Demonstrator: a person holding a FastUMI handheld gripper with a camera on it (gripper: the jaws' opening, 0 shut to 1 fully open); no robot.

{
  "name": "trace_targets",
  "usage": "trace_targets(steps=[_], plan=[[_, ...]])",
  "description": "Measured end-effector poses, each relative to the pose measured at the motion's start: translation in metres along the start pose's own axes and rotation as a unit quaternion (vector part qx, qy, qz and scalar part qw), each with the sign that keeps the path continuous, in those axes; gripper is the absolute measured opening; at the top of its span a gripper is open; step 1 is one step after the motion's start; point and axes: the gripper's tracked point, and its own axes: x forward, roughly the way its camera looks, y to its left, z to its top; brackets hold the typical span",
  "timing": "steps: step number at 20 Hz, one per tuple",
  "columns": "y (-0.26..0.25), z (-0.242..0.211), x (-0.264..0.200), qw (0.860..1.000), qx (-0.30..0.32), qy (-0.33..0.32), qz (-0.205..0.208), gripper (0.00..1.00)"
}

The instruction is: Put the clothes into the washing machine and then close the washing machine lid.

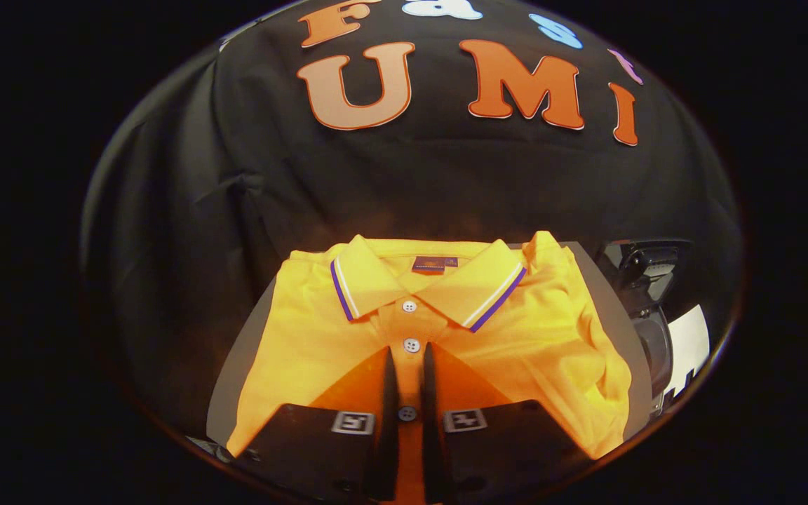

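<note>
Yellow knit fabric lies spread just under the gripper (409,361): a folded polo shirt (530,337), collar at the far side with a striped edge, sitting flat on a grey surface (236,365). Its button placket (410,330) runs straight toward the camera and passes into the narrow gap between the two fingers. The fingers stand nearly together over the shirt's front, with one button showing in the slit between them; whether they already pinch the cloth or merely hover close above it cannot be told from this angle, since no fold is seen raised between them.

To the right of the shirt, beyond the edge of the grey surface, sits a dark rounded piece of equipment (646,280) with a white panel beside it; it may belong to the washing machine, but too little shows to be sure, and no drum opening or lid can be made out.

As a judgement, the task is at its very start. The shirt is neatly folded and lies where it was laid, so nothing has gone into the machine. Gripping, carrying, dropping it in and closing the lid all remain.
</note>
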Motion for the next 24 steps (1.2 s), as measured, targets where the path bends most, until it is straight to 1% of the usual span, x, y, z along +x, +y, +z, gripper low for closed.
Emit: trace_targets(steps=[1, 2, 4, 5, 6, 8, 12, 14, 18, 24], plan=[[0.000, 0.000, 0.002, 1.000, 0.004, 0.001, 0.005, 0.18], [-0.001, 0.000, 0.001, 1.000, 0.004, 0.004, 0.010, 0.18], [-0.001, 0.002, 0.001, 1.000, 0.025, 0.000, 0.018, 0.17], [0.001, 0.002, 0.002, 0.999, 0.028, 0.000, 0.022, 0.12], [0.000, 0.002, 0.000, 0.999, 0.026, 0.002, 0.025, 0.11], [0.000, 0.017, -0.009, 0.999, 0.024, -0.027, 0.032, 0.11], [-0.007, 0.044, -0.038, 0.997, 0.016, -0.058, 0.044, 0.11], [-0.017, 0.056, -0.059, 0.996, 0.022, -0.076, 0.052, 0.11], [-0.049, 0.075, -0.103, 0.991, 0.041, -0.109, 0.066, 0.11], [-0.143, 0.109, -0.173, 0.979, 0.082, -0.169, 0.081, 0.11]])
